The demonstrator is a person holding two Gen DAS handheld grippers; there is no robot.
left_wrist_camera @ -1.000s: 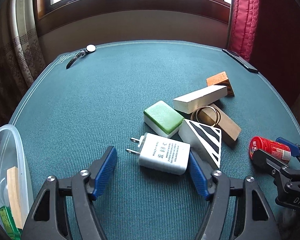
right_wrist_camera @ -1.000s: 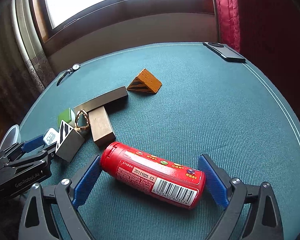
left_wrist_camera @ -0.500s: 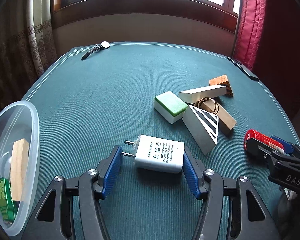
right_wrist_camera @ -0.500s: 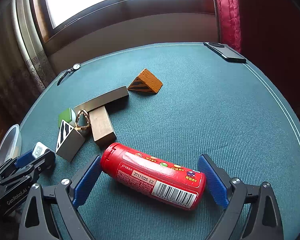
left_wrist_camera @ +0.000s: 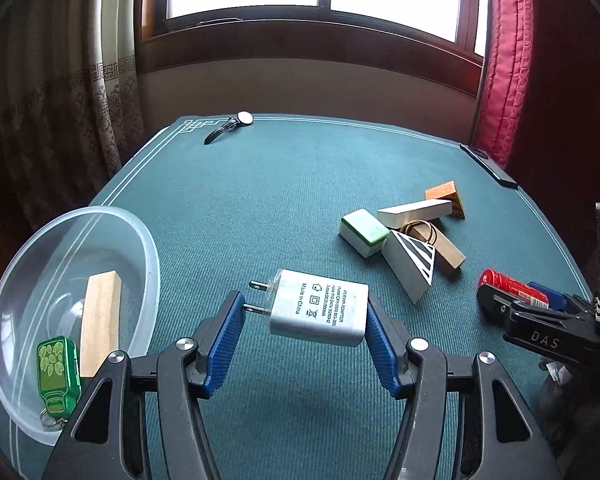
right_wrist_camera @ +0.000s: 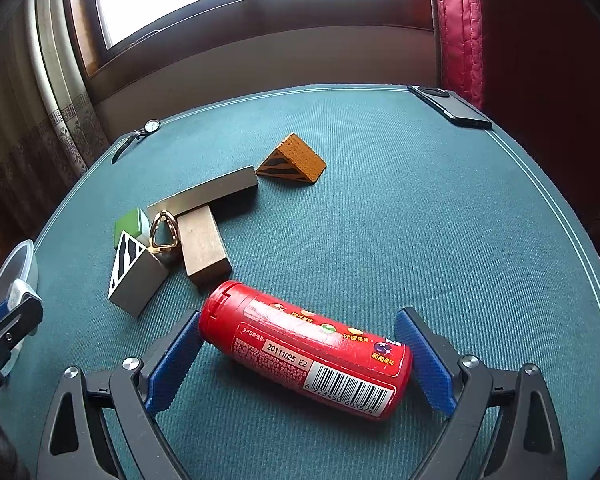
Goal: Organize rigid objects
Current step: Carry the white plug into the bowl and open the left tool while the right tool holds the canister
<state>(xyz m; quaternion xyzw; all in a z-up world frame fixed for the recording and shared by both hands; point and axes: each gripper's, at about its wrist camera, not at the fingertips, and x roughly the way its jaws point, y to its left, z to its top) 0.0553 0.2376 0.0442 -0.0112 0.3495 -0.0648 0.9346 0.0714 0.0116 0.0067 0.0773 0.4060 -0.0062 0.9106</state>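
two pieces in the near-left bowl (left_wrist_camera: 148, 256); left gripper (left_wrist_camera: 304, 344) pinching charger (left_wrist_camera: 320, 312), right gripper (right_wrist_camera: 300, 364) spread around can (right_wrist_camera: 308, 350); far blocks (right_wrist_camera: 202, 242) left.

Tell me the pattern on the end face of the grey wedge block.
Black and white diagonal stripes on the wedge block; clearest in the left wrist view.

White power adapter (left_wrist_camera: 318, 307): printed "POWER ADAPTER" and "Made in China", with smaller specification lines too fine to read. Red canister (right_wrist_camera: 306, 350): white date patch "20111025 E2", and a barcode numbered "6 923450 603574"; small Chinese captions illegible. Right gripper (left_wrist_camera: 540, 316), black body: "DAS" in raised letters.
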